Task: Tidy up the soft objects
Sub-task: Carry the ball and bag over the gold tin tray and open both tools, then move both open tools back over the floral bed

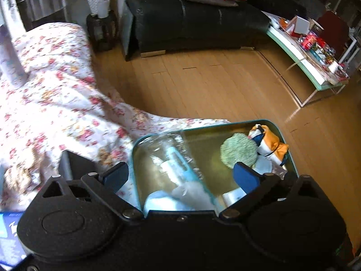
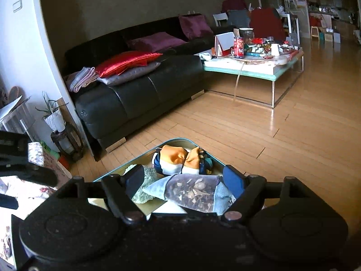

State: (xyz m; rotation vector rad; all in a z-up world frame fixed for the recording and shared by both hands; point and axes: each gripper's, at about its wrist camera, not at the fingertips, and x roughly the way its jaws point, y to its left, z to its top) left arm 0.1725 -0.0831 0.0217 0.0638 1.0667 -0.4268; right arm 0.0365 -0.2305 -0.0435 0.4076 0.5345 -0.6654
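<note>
A tin tray (image 1: 225, 124) with a teal rim and a gold inside sits at the edge of a floral cloth. A green fuzzy ball (image 1: 239, 151) and an orange, white and blue plush (image 1: 268, 142) lie in it. My left gripper (image 1: 181, 175) hangs open wide over the tray, with a blurred light-blue and white soft thing (image 1: 178, 164) below the gap and untouched by the pads. My right gripper (image 2: 185, 179) is open over the same tray (image 2: 180, 138). A denim sachet (image 2: 194, 192) with a clear window lies between its fingers on the green ball (image 2: 146, 180).
The floral cloth (image 1: 56, 90) covers the surface to the left of the tray. A black sofa (image 2: 135, 94) with cushions stands behind, with a potted plant (image 1: 99, 4) beside it. A cluttered low table (image 2: 248, 65) stands to the right on the wooden floor (image 2: 270, 135).
</note>
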